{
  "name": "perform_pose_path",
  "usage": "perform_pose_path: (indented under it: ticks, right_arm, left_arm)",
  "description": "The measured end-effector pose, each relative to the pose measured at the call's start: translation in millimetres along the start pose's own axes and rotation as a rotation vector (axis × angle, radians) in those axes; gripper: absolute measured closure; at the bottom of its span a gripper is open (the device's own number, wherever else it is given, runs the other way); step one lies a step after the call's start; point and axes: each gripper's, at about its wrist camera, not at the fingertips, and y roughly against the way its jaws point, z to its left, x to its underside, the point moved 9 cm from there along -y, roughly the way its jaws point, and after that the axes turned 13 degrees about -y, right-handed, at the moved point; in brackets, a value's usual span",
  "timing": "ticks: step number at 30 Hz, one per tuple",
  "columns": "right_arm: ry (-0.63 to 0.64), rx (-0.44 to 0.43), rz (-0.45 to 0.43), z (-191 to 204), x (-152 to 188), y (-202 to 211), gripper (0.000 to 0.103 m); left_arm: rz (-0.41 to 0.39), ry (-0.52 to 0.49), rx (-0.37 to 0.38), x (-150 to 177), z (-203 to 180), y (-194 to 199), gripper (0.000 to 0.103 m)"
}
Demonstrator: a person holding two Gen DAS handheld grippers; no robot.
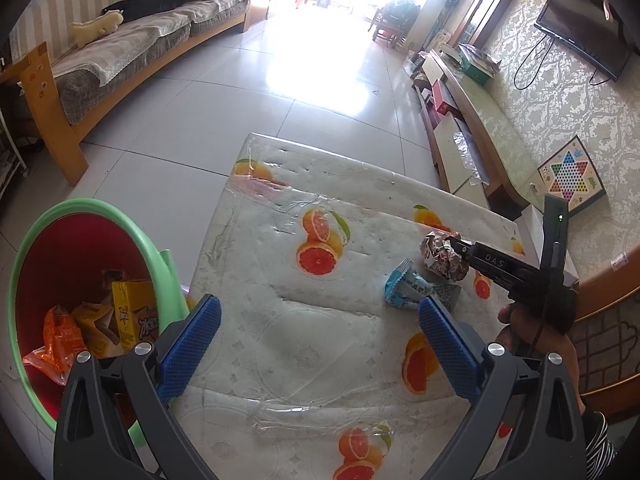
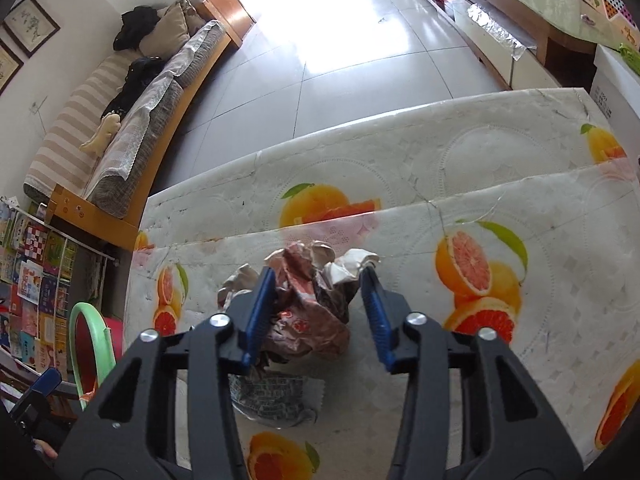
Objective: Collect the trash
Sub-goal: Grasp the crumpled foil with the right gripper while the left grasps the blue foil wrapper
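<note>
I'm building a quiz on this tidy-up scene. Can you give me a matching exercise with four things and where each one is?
Things:
1. crumpled wrapper
2. blue wrapper
3. yellow box
4. game board

Places:
A. inside the red bin
B. propped against the wall
C. between the fingers of the right gripper
D. lying on the table, clear of both grippers

Pairs: 1-C, 2-D, 3-A, 4-B
</note>
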Motion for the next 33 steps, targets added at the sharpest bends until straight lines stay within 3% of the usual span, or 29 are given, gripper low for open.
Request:
perform_pose_path:
  ticks: [10, 16, 25, 33]
  right_arm:
    - [0.017, -0.02, -0.082, -26.6, -23.0, 49.0, 0.087]
    - [-0.003, 0.001, -0.13, -57.6, -37.6, 76.8, 0.087]
    - [-0.038, 0.015, -0.132, -88.2, -33.5, 85.0, 0.087]
    - [-0.047, 0.004, -0.128, -87.8, -25.9, 84.0, 0.087]
  left_arm:
    - [0.069, -0.097, 0.105, -10.5, -74.3, -53.2, 0.008]
    - [0.135, -0.141, 0.118, -6.9, -109.8, -94.9, 0.008]
    - [0.217, -0.276, 0.044, 5.5, -127.6, -140.3, 0.008]
    - [0.196, -0.316, 0.016, -0.6, -122.2, -140.4, 0.022]
